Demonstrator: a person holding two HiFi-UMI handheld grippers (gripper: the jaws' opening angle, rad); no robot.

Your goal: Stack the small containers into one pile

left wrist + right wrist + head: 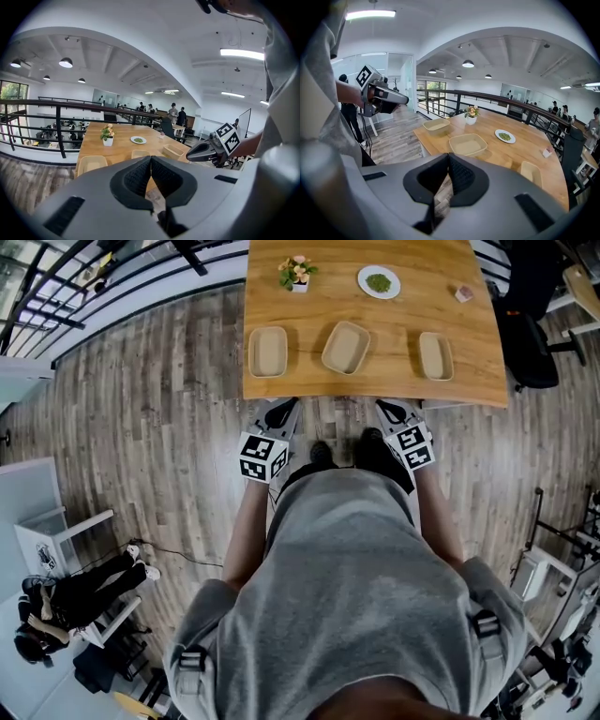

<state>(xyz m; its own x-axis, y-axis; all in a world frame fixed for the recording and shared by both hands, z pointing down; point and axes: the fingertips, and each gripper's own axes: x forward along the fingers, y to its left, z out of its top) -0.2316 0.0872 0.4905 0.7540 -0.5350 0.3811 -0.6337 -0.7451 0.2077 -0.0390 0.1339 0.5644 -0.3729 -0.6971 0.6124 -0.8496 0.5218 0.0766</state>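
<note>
Three small beige containers sit in a row along the near edge of the wooden table (375, 385): the left one (268, 352), the middle one (346, 347) turned slightly, and the narrow right one (436, 356). Both grippers hang just short of the table edge, in front of the person's body. My left gripper (281, 412) is shut and empty, below the left container. My right gripper (392, 411) is also shut and empty, between the middle and right containers. The same containers appear in the right gripper view as left (436, 125), middle (468, 144) and right (532, 173).
Further back on the table stand a small potted plant (297, 273), a white plate with green food (379, 282) and a small box (463, 293). A black office chair (525, 334) is at the table's right end. A railing (112, 277) runs at the upper left.
</note>
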